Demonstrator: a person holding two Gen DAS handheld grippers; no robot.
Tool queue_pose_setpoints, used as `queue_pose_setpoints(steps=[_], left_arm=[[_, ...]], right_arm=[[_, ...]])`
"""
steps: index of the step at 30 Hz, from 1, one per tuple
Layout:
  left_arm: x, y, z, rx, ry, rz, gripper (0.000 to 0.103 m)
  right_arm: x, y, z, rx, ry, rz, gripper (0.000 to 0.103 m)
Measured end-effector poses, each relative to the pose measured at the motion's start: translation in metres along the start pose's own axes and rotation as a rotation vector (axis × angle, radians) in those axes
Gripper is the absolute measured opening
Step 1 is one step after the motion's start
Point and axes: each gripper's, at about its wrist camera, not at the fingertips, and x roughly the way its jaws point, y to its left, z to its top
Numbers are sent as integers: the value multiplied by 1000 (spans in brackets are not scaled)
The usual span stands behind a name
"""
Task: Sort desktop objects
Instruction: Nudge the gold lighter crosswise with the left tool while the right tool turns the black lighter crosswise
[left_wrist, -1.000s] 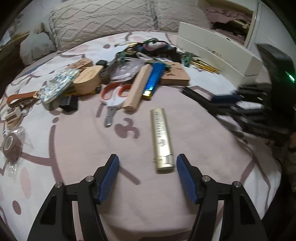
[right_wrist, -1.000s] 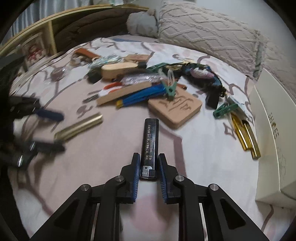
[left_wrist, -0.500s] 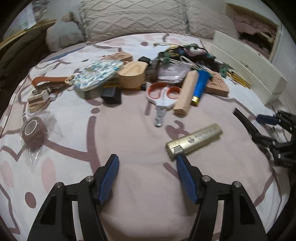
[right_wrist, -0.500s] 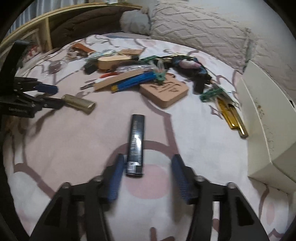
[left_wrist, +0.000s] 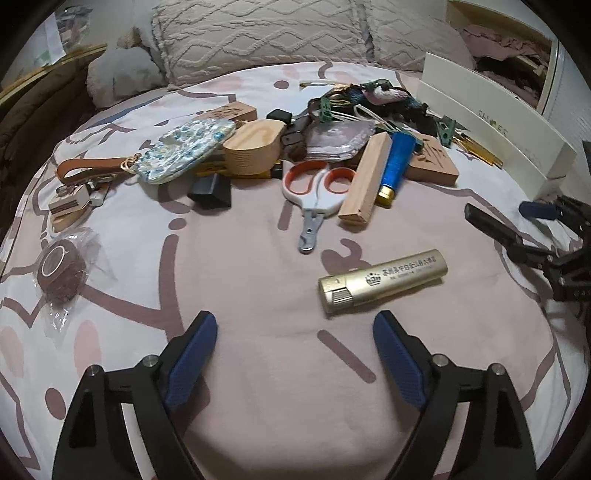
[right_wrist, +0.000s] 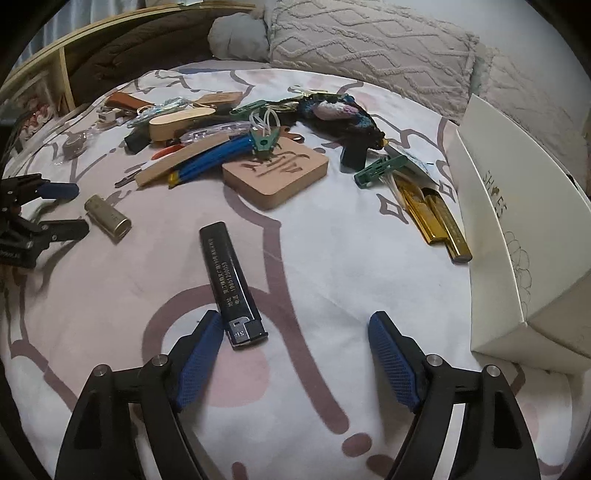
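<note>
Both my grippers, left gripper (left_wrist: 293, 341) and right gripper (right_wrist: 295, 341), have jaws released; the gold lighter (left_wrist: 383, 281) and black lighter (right_wrist: 229, 278) lie on the bed. Closing off-centre could skid the black one aside

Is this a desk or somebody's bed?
Most likely a bed in a bedroom. The things lie on a soft patterned bedsheet, big knitted pillows sit at the far end, and a white shoe box rests on the sheet.
</note>
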Motion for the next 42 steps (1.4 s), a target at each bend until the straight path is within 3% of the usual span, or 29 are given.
queue_pose_setpoints(steps=[8, 16, 23, 27, 30, 42], left_arm=[[-4, -5, 2, -95, 21, -124, 93], [0, -33, 5, -77, 22, -119, 97], [7, -36, 10, -155, 1, -107, 100], [10, -39, 12, -173, -13, -81, 102], [12, -42, 12, -173, -21, -60, 102], [19, -43, 13, -174, -31, -28, 103]], right_arm=[[1, -11, 4, 11, 7, -43, 82], [6, -20, 13, -42, 2, -183, 82], [13, -33, 18, -5, 3, -169, 84], [18, -37, 20, 18, 0, -190, 97], [21, -40, 19, 30, -4, -190, 100], [5, -22, 2, 34, -13, -71, 103]])
